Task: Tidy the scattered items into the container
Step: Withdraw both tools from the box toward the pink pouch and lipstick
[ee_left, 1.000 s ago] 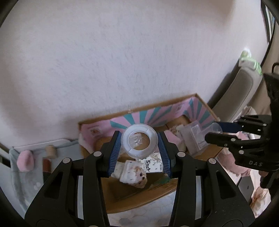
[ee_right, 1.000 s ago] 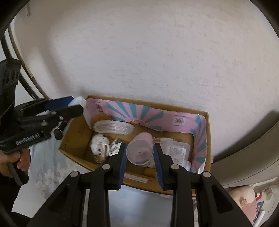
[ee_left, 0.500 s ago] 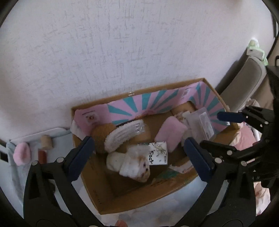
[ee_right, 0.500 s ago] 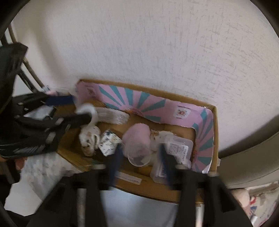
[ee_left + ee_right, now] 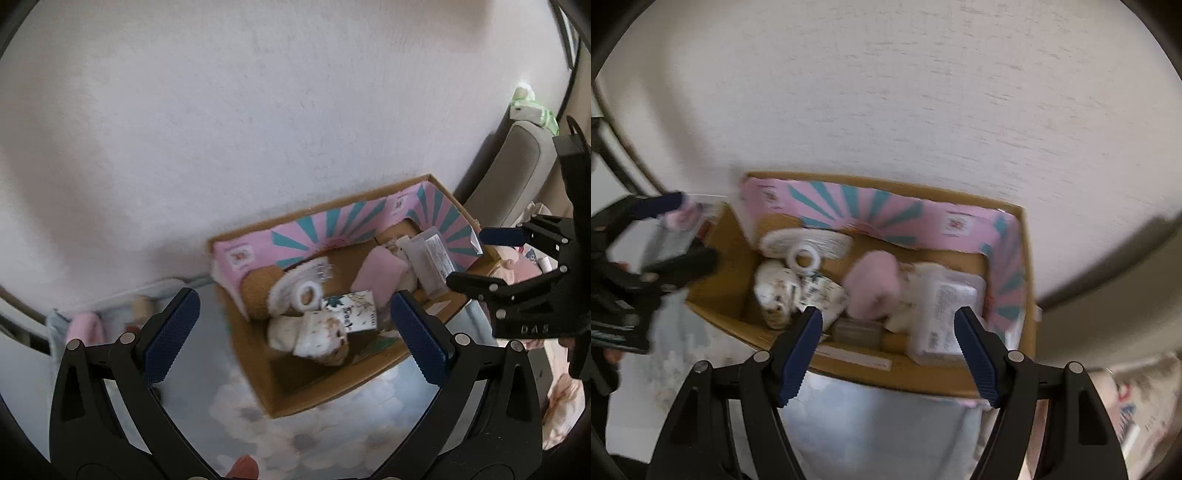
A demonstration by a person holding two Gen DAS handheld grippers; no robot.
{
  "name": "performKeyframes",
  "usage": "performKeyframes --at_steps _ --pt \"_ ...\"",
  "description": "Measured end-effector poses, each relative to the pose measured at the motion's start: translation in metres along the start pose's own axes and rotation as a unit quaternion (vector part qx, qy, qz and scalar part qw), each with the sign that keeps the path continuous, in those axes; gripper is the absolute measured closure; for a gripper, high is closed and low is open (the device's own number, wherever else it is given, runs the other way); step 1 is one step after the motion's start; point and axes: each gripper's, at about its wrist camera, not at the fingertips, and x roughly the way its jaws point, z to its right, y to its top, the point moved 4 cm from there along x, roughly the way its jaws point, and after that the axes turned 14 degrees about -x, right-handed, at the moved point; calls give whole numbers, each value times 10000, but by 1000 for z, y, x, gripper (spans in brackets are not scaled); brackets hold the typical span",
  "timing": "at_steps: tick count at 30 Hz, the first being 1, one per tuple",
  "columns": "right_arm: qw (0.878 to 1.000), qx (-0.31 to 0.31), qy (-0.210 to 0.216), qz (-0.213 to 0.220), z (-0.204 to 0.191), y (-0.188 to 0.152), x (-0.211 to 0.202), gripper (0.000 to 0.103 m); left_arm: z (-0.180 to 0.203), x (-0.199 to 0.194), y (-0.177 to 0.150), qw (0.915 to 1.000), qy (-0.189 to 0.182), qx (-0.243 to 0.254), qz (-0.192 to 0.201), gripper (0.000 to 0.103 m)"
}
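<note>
A cardboard box [image 5: 332, 384] [image 5: 857, 360] with a pink and teal lining stands against the wall. In it lie a white tape ring [image 5: 308, 295] [image 5: 805, 258], a pink cup [image 5: 376, 275] [image 5: 873, 284] on its side, a clear plastic case [image 5: 432, 254] [image 5: 945, 306], a white plush toy [image 5: 314, 336] [image 5: 775, 291] and a small printed carton [image 5: 351, 314]. My left gripper [image 5: 293, 299] [image 5: 679, 230] hangs wide open above the box's left half, holding nothing. My right gripper [image 5: 888, 314] [image 5: 480, 258] is over the near right rim; its jaws are opening and nothing sits between the pads.
The box rests on a pale cloud-patterned cloth [image 5: 332, 424]. Left of it lie a pink soft item [image 5: 85, 326] and a small beige cylinder [image 5: 142, 306]. A grey chair [image 5: 517, 173] stands to the right. The white wall [image 5: 258, 129] is right behind the box.
The left gripper let go of the white tape ring, which now lies in the box, and its jaws spread wide. The right gripper released the pink cup, now on its side in the box.
</note>
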Motion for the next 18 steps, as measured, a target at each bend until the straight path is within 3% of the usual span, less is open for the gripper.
performKeyframes --at_steps 6,10,14,18 --pt "9996 291 -50 6 -11 4 -15 33 -26 -27 2 10000 39 11 29 0" --pt "9990 424 -44 106 -25 12 -29 33 -48 -53 8 9996 92 -74 265 0" --pt "9989 294 -219 293 -42 25 -45 33 -73 -70 13 9989 106 -268 378 0" --pt "9990 195 -111 391 -59 40 -54 33 -102 -83 13 9965 466 -347 596 0"
